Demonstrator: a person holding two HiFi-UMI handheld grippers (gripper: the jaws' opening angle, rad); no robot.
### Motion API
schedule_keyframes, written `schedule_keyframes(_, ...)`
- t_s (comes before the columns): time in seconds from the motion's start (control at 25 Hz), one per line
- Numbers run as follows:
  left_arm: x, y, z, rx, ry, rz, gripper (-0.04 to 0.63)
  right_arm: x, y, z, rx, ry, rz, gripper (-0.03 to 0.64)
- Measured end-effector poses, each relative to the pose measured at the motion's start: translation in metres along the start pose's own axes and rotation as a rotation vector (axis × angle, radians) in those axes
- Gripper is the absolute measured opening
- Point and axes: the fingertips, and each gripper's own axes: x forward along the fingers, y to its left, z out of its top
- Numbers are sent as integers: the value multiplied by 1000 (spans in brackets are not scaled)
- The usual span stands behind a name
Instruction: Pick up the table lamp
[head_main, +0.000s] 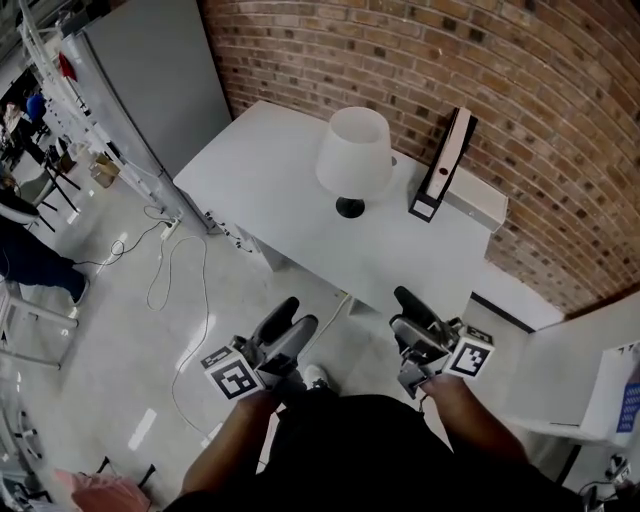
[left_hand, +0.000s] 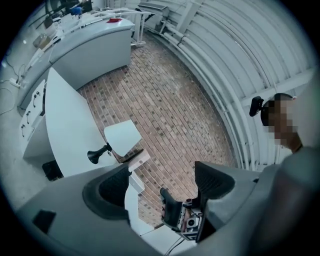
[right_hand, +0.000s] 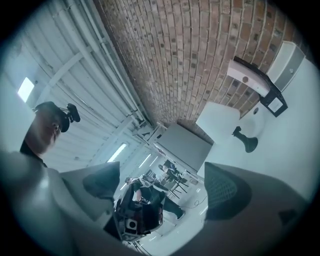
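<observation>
Head view: table lamp (head_main: 352, 165) upright on white table (head_main: 270, 170), long axis vertical, white shade over small black base, near brick wall (head_main: 520, 70) w/ upright binder (head_main: 445, 160) just beside it on the R. Both claws low in frame, off the table's near edge, well apart from lamp. Left gripper (head_main: 298, 315) and right gripper (head_main: 402, 312) point up-frame toward table; lamp ahead and between their two lines, so about even, neither clearly nearer. Left gripper view: jaws of left gripper (left_hand: 161, 180) spread wide, nothing touching the pads; lamp (left_hand: 114, 145) small and far, off to L of the jaw gap, lying sideways in frame (camera rolled). Only the other claw shows low in the gap, not gripped. Right gripper view: right gripper (right_hand: 162, 185) jaws likewise wide apart, empty; lamp (right_hand: 227, 125) far, up and R of the gap, base toward frame R. Reads as approach stage, no contact yet. Judged next need: close the distance over the table edge, then bracket lamp from both sides or take stem under shade, keeping axis vertical.
</observation>
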Motion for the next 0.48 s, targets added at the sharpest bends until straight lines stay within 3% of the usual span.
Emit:
schedule_keyframes(0.12, 1, 17, 27, -38, -1, -15, 414, 26, -6, 3, -5, -25, -11, 520)
schedule_keyframes(0.32, -2, 48, 49, 3, 51, -25, 414, 63, -12, 1, -18, -48, -16, 518)
schedule_keyframes(0.48, 4, 61, 53, -14, 83, -34, 414, 70, -27, -4, -19, -37, -73, 517)
